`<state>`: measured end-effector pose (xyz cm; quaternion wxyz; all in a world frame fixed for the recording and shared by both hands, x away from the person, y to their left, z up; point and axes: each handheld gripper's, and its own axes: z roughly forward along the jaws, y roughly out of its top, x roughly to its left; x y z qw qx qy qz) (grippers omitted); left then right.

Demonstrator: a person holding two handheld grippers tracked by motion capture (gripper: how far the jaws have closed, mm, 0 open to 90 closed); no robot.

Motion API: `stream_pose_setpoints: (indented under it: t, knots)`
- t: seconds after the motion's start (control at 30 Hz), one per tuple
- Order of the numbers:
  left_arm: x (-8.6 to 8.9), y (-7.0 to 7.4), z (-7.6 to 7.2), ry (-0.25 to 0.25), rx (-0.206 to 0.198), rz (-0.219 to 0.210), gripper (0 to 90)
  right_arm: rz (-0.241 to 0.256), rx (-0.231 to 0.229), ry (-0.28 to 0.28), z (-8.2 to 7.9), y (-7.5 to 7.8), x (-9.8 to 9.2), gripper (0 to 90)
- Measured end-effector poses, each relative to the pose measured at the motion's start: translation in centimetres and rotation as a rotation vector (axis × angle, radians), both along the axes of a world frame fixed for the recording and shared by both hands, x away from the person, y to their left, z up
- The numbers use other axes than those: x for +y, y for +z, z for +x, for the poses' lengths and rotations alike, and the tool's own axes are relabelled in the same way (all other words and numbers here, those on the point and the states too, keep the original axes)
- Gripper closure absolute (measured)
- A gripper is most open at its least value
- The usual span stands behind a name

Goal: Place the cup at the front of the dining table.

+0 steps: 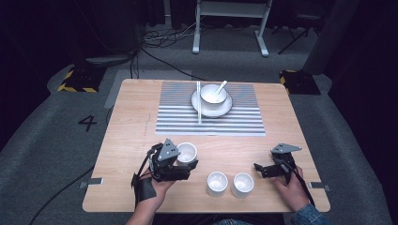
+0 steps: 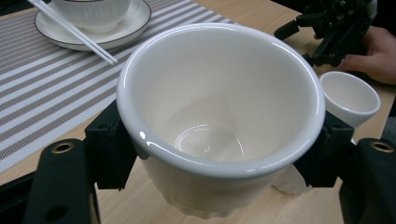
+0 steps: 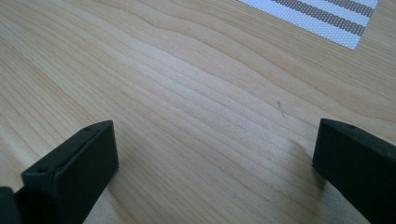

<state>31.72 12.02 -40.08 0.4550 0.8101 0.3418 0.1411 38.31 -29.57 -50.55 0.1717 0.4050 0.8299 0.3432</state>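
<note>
My left gripper (image 1: 186,158) is shut on a white cup (image 1: 186,151) at the table's front left. In the left gripper view the empty cup (image 2: 219,107) sits squeezed between the two black jaws, just above the wood. Two more white cups (image 1: 217,183) (image 1: 243,184) stand side by side near the front edge, and one of them (image 2: 350,95) shows behind the held cup. My right gripper (image 1: 261,170) rests low at the front right, pointing left. Its jaws stand wide apart over bare wood (image 3: 215,116), with nothing between them.
A striped placemat (image 1: 178,119) lies across the far half of the wooden table (image 1: 126,140). On it are a white plate (image 1: 225,108) carrying a bowl (image 1: 212,93) with a spoon (image 1: 220,86), and chopsticks (image 1: 199,101) beside it. Cables and a frame's legs are on the floor beyond.
</note>
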Motion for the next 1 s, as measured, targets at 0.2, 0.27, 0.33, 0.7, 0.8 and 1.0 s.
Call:
stream_pose_setpoints:
  t: [0.2, 0.27, 0.33, 0.7, 0.8, 1.0]
  knots:
    - [0.3, 0.9, 1.6, 0.028, -0.01, 0.012, 26.6, 0.0, 0.0, 0.0, 0.0, 0.0, 0.0, 0.4]
    - [0.4, 1.1, 2.1, 0.042, -0.014, 0.011, 26.6, 0.0, 0.0, 0.0, 0.0, 0.0, 0.0, 0.4]
    - [0.5, 1.4, 2.6, 0.058, -0.017, 0.008, 26.6, 0.0, 0.0, 0.0, 0.0, 0.0, 0.0, 0.4]
    - [1.0, 2.2, 5.9, 0.126, -0.034, 0.028, 26.6, 0.0, 0.001, -0.002, 0.0, 0.0, 0.0, 0.4]
    - [1.2, 2.2, 7.0, 0.151, -0.037, 0.018, 26.6, 0.0, 0.0, -0.002, 0.0, 0.0, 0.0, 0.4]
    - [1.4, 2.4, 8.7, 0.172, -0.035, 0.015, 26.6, 0.0, 0.0, -0.002, 0.0, 0.0, 0.0, 0.4]
